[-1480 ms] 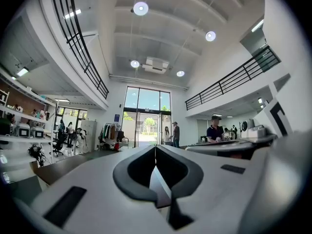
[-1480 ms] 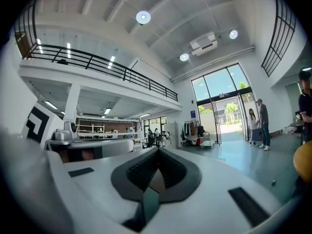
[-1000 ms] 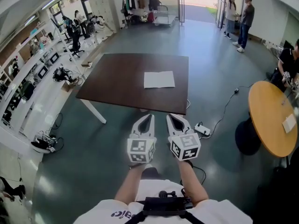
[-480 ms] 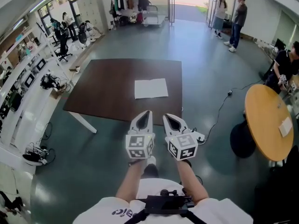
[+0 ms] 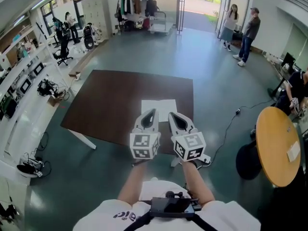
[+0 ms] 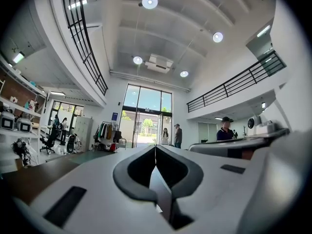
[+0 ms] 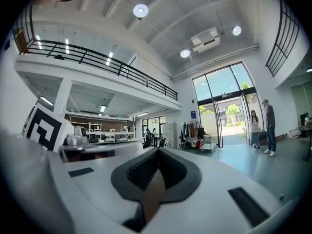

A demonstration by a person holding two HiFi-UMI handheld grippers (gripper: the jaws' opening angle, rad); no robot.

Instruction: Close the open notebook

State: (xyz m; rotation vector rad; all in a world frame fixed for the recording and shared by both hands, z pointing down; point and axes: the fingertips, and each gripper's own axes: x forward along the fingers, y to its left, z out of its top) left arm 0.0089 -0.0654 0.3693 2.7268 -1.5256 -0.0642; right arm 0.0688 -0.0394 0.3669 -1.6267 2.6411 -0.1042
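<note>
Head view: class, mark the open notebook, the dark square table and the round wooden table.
open notebook (image 5: 160, 105), head view, white pages
dark square table (image 5: 108, 105), head view, bare top left of the notebook
round wooden table (image 5: 272, 138), head view, bare top

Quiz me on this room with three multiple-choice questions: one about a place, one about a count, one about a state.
1. Where does the notebook lie?
A) On the dark table
B) On the floor
C) In a tool's grip

2. How many people stand together near the doorway?
A) One
B) Two
C) Four

3. How do the jaws of the left tool and the right tool stand?
A) Together, nothing between
B) Wide apart
C) Clamped on the notebook

Answers:
1 A: its white pages rest on the dark tabletop.
2 B: two figures stand side by side there.
3 A: each gripper view shows jaws meeting with nothing between them.
</note>
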